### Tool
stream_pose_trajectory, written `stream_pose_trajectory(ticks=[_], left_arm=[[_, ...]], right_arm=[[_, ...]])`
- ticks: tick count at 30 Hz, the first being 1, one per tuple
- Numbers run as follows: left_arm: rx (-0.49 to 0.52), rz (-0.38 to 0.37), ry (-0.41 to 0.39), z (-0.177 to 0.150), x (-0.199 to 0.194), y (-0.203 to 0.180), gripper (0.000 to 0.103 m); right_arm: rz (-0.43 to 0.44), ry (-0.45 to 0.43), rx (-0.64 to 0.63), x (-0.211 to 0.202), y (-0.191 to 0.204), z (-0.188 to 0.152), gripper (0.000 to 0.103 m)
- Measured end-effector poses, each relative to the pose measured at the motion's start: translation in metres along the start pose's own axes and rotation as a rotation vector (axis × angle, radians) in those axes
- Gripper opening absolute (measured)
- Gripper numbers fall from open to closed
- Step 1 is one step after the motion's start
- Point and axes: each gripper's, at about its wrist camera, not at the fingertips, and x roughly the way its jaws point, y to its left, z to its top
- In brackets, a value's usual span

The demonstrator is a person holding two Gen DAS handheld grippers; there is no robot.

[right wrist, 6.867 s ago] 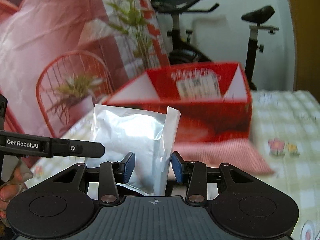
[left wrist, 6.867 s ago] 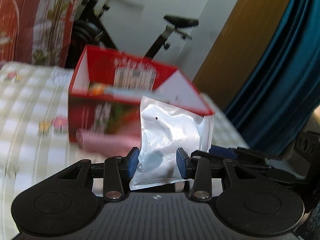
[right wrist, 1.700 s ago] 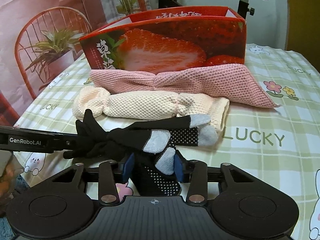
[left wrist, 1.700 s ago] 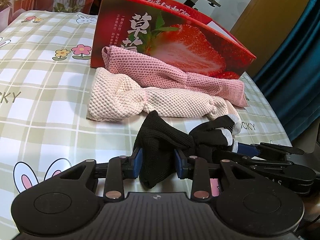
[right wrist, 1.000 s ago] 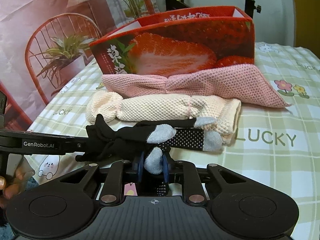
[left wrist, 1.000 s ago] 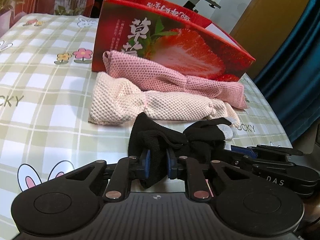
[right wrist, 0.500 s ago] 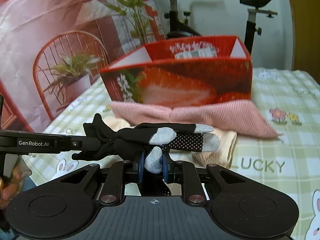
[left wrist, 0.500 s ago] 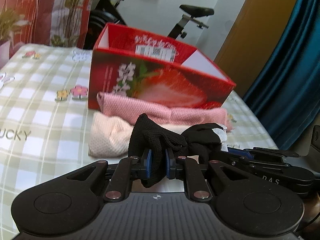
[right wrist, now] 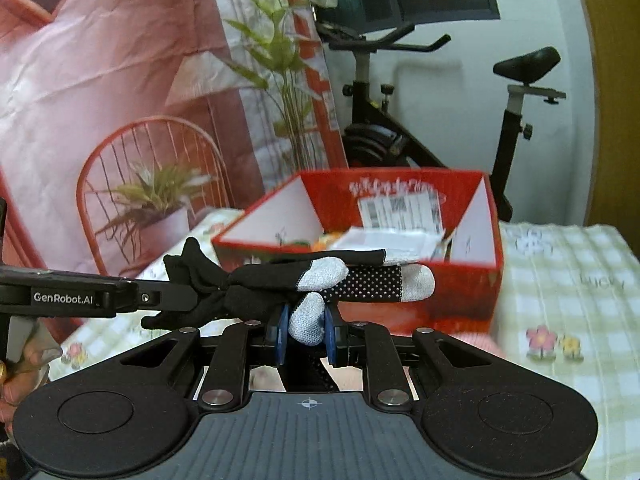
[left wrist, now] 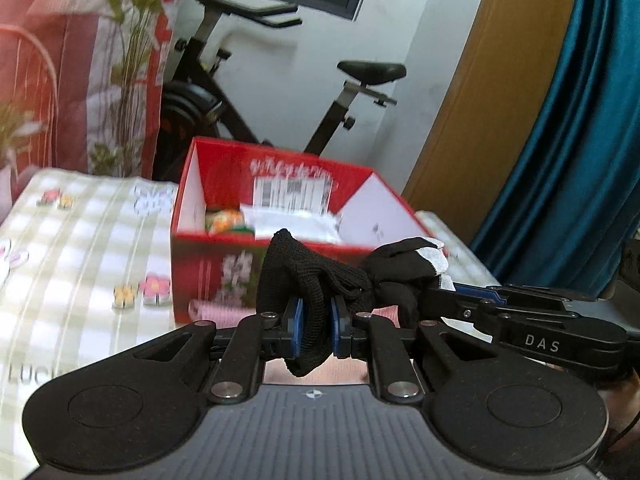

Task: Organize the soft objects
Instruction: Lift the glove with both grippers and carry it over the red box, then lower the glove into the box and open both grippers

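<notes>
Above the near edge of the red box (right wrist: 360, 280), we hold the black glove (right wrist: 280, 280) crosswise, left gripper (left wrist: 315, 322) clamped on its cuff, right gripper (right wrist: 305, 334) pinching a finger, box straight ahead.

Soft, even indoor light is filling both views, leaving the white wall (left wrist: 400, 40) bright and casting only faint shadows, with a dull sheen lying on the black body of each hand-held gripper. Motion blur is smearing the red box (left wrist: 280, 208) (right wrist: 400, 216) and the checked cloth (left wrist: 80, 248) (right wrist: 568, 288) behind it, while the near gripper parts are staying sharp. Fisheye distortion is bending the door frame (left wrist: 472, 80) and blue curtain (left wrist: 580, 120) at the edges, and dark vignetting is cutting the upper right corners.
</notes>
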Motion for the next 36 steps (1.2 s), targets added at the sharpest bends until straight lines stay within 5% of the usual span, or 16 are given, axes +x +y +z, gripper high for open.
stream_pose_trajectory(ticks=[18, 28, 36], left_arm=[[-0.019, 0.054, -0.036, 0.091, 0.073, 0.021, 0.015], [-0.006, 0.131, 0.065, 0.111, 0.143, 0.039, 0.015], [0.015, 0.141, 0.107, 0.106, 0.163, 0.042, 0.015]], right_arm=[[-0.063, 0.011, -0.05, 0.083, -0.032, 0.094, 0.017], [-0.141, 0.135, -0.052, 0.162, -0.07, 0.102, 0.016], [-0.183, 0.211, -0.086, 0.189, -0.072, 0.094, 0.012]])
